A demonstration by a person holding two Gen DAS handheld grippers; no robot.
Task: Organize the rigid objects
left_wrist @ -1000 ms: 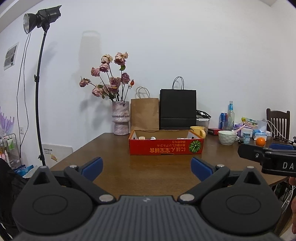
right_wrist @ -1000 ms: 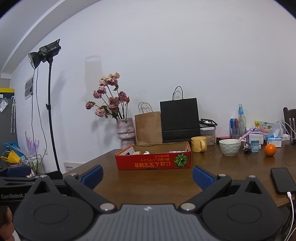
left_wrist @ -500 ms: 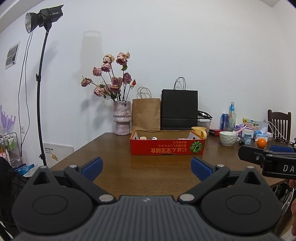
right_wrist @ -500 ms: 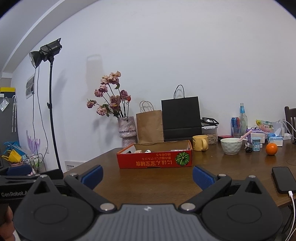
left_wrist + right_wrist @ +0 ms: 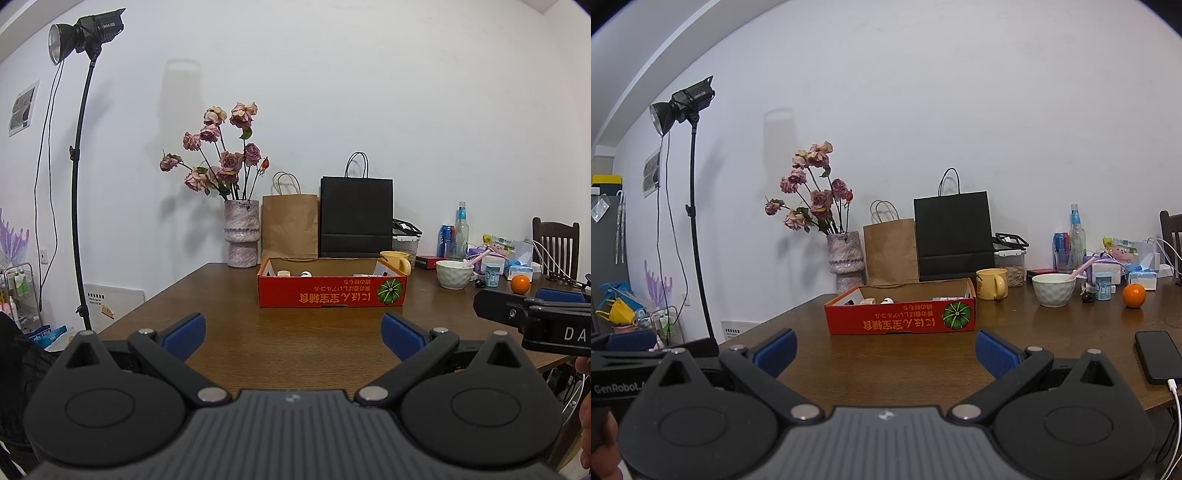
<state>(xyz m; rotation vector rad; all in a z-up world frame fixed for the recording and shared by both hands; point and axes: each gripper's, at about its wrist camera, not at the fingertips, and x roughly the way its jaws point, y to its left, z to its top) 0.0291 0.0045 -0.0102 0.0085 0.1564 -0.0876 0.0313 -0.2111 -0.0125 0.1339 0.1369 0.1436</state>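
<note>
Both the left gripper [image 5: 291, 332] and right gripper [image 5: 884, 349] were spread wide and empty, short of the red cardboard box [image 5: 901, 317] mid-table. Risk: the loose items inside were barely visible, so a blind reach could strike the yellow mug [image 5: 991, 283] beside it.

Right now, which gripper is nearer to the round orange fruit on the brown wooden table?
Right. The right gripper faces the orange fruit ahead to its right. The left gripper is farther left, with the right gripper between it and the fruit.
</note>
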